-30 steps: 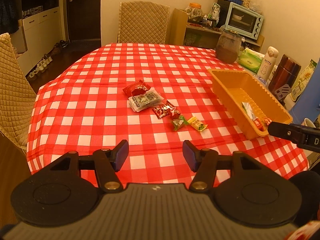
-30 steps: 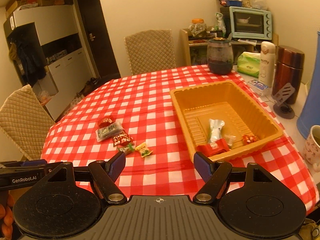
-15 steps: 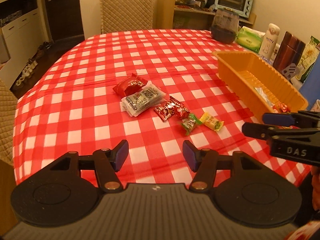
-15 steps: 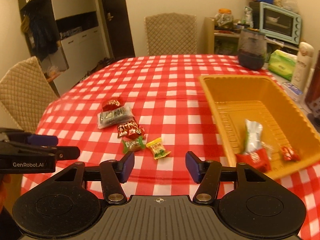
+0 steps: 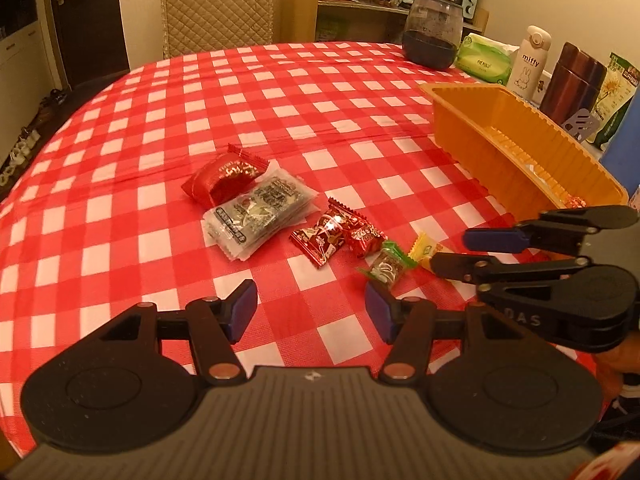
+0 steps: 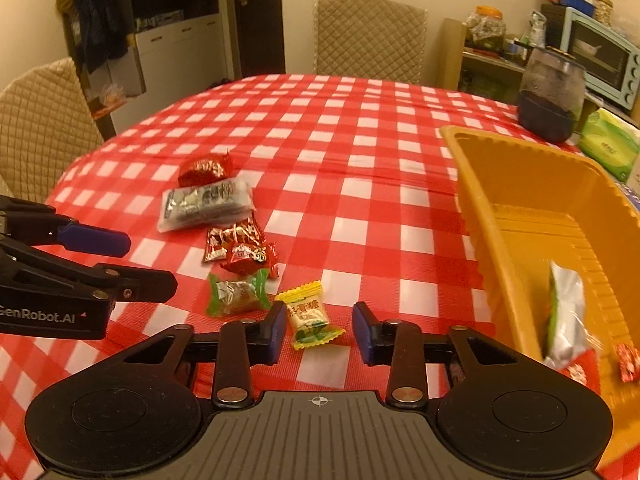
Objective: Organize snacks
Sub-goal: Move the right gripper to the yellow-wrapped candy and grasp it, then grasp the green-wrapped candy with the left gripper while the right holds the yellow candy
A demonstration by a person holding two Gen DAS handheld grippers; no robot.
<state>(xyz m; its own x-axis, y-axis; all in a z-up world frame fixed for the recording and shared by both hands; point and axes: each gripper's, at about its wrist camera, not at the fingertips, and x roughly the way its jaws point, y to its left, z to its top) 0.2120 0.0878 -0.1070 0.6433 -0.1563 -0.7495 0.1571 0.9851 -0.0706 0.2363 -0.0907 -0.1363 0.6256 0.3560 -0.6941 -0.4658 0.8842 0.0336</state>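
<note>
Six loose snacks sit on the checkered counter (image 6: 360, 168), all off to the left of the orange tray (image 6: 472, 184) as the right wrist view shows it. Farthest back from the tray's near corner there's a red foil packet (image 6: 202, 170), touching a flat grey packet (image 6: 206, 206) just in front of it. Closer in come two red candies (image 6: 240, 250) lying against each other, then a green candy (image 6: 236, 294), and right beside that a yellow candy (image 6: 310, 316), which is the one nearest the tray.

Right gripper (image 6: 319, 330) has just been closing its jaws, so they're narrow now, and the yellow candy lies between them. Its left pad looks to be at the wrapper's edge, the right pad still has a gap, so no real grip on it.

Left gripper (image 5: 311, 308) hangs over the counter further from the tray, jaws about halfway apart with nothing between them. The green candy is just past its right fingertip.

Inside the tray there's a silver-green packet (image 6: 564, 312) plus a couple of small red candies (image 6: 626, 362) near the front wall.
</note>
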